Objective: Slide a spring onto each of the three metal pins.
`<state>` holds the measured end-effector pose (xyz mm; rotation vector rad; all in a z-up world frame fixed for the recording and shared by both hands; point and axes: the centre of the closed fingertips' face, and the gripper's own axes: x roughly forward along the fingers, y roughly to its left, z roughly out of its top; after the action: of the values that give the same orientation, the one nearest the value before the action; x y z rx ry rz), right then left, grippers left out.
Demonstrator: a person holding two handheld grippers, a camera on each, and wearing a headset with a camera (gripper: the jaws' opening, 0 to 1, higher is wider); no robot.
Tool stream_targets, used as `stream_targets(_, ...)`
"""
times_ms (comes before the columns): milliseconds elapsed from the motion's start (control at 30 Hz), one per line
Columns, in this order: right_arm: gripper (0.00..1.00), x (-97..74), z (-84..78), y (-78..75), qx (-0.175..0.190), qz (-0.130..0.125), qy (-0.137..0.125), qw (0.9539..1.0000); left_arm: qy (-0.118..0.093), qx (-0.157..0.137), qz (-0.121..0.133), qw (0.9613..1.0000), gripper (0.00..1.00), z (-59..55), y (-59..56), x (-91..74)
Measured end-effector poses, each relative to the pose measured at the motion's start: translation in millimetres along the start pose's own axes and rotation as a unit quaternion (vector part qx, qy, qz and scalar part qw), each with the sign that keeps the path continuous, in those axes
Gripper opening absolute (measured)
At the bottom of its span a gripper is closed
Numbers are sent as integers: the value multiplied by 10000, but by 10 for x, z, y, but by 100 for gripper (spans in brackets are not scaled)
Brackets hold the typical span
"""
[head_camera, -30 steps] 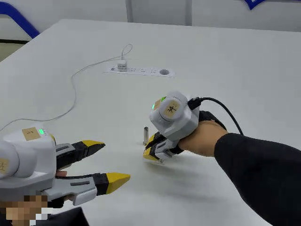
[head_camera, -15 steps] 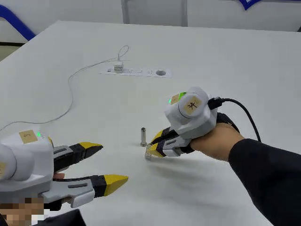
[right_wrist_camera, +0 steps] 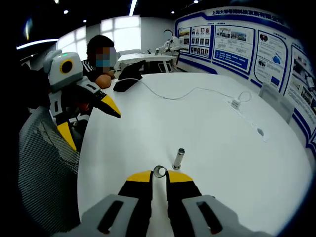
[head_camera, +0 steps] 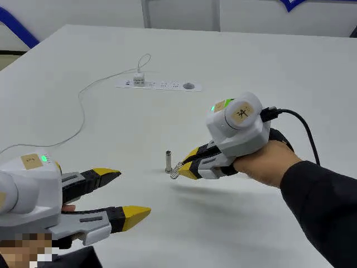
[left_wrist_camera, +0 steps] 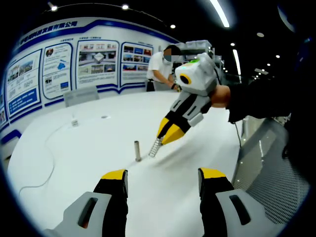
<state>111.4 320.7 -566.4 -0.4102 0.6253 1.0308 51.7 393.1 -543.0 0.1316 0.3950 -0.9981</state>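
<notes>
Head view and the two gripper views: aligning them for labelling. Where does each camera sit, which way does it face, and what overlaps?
Head view: on the headset, looking down at the table; left hand-held gripper, right hand-held gripper and a sleeve show.
Left gripper view: on that gripper, facing the pin and spring; own open jaws.
Right gripper view: on the right one, facing the pin; own jaws shut on the spring.
Shared: pin and spring.

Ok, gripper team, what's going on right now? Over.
Right gripper shut on spring, beside the upright metal pin, not on it yet. Left gripper open, empty. Nothing between spring and pin.
</notes>
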Motion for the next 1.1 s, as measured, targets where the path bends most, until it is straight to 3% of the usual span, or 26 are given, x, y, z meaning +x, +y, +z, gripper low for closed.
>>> stream_targets(433, 12, -191, 345, -164, -174, -223, -143, 9995, -14, 6, 22, 10000, 59, 9, 2, -7)
stream_targets(667, 12, -107, 406, -269, -238, -219, -9, 9995, -29, 4, 45, 10000, 59, 13, 16, -13)
stream_targets(1067, 12, 31, 381, -290, -257, -67, 341, 9991, -48, -17, 88, 9999, 59, 16, 35, -13)
stream_targets(1100, 12, 69, 397, -360, -265, -68, 376, 9989, -49, -23, 89, 9999, 59, 15, 35, -13)
